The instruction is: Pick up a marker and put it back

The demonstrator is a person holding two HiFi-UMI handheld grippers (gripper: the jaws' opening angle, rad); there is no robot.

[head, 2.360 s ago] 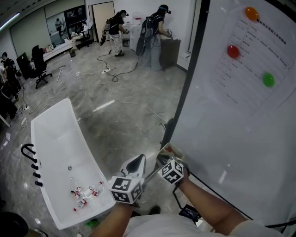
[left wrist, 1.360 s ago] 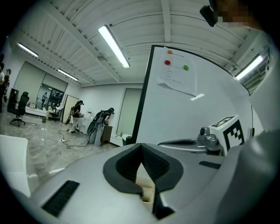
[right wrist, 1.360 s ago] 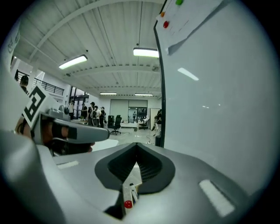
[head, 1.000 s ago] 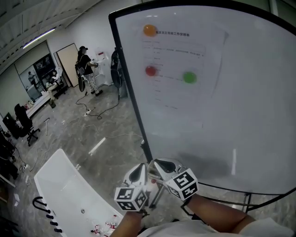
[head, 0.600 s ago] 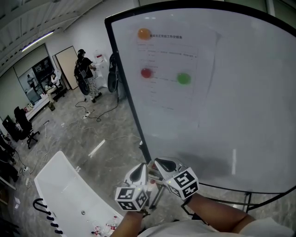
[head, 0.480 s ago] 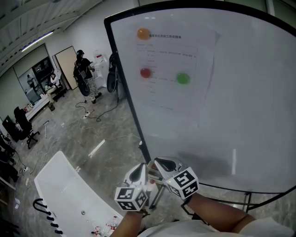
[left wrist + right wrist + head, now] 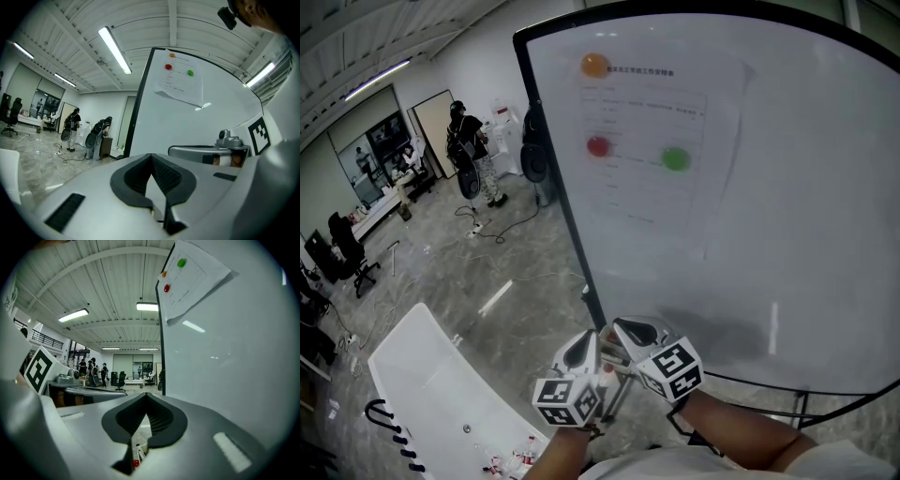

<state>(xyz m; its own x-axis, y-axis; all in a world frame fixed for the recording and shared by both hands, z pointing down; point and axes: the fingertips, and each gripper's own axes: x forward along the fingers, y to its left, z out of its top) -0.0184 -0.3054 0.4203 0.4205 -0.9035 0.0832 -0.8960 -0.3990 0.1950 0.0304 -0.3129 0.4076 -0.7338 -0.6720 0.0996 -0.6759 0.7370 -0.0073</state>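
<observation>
1. The whiteboard (image 7: 787, 234) fills the right and upper part of the head view, framed in black and standing on the grey floor (image 7: 487, 272).
2. A white bathtub (image 7: 431, 384) sits on the floor at lower left, well apart from the board.
3. A sheet of paper (image 7: 652, 141) hangs on the board's upper left.
4. The left hand-held gripper (image 7: 581, 345) is at the bottom centre, by the board's lower left corner. In the left gripper view its dark ribbed pads (image 7: 164, 176) meet at the tips: it is closed, with nothing between them.
5. The right hand-held gripper (image 7: 628, 330) is just beside the left one, nearer the board. Its pads (image 7: 159, 420) also meet at the tips: it too is closed and empty.
6. Three round magnets are on the sheet: orange magnet (image 7: 594, 65) at the top, red magnet (image 7: 598, 146) below it, and green magnet (image 7: 675, 158) to the right of the red one.
7. What seems to be the marker (image 7: 605, 368) shows only as a small red spot low between the two grippers. Neither one holds it, and it is too small to tell how it lies.
</observation>
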